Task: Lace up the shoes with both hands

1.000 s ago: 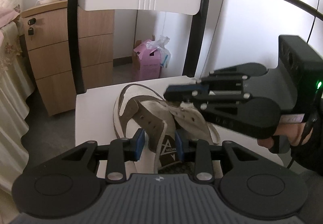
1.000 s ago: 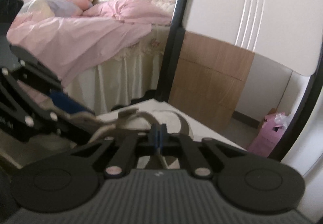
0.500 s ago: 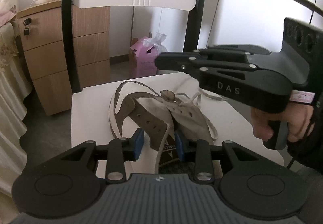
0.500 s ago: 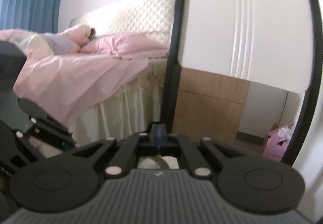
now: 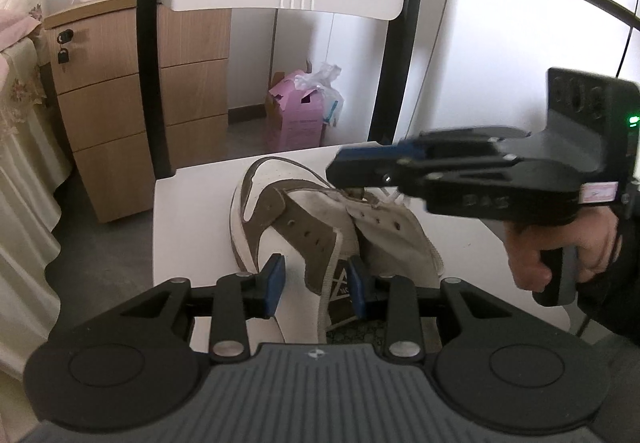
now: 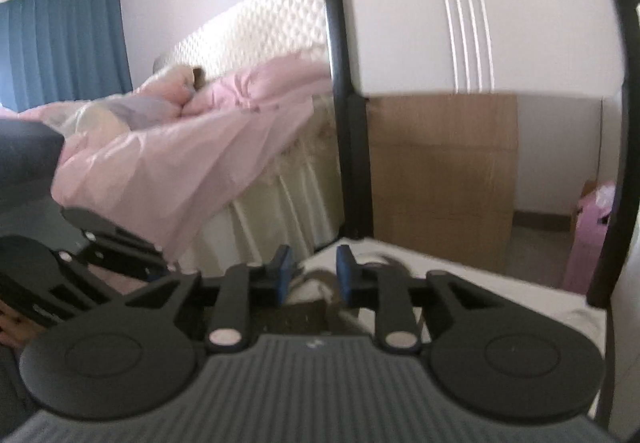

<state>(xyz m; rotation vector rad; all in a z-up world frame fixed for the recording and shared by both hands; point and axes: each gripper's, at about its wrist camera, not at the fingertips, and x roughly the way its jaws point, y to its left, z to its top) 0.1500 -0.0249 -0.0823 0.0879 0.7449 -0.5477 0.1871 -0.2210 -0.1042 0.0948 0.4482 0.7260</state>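
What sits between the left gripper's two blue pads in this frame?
In the left wrist view, the left gripper stands open around the shoe: its brown-and-white ankle flap with the triangle logo fills the gap, nearer the right pad.

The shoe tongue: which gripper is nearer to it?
Left. The left gripper straddles the tongue; the right gripper hovers above the eyelets, farther up the shoe.

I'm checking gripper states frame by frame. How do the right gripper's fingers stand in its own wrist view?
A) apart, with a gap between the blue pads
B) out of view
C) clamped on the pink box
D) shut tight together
A: the right gripper shows a clear gap between its blue pads, with the shoe blurred beyond.
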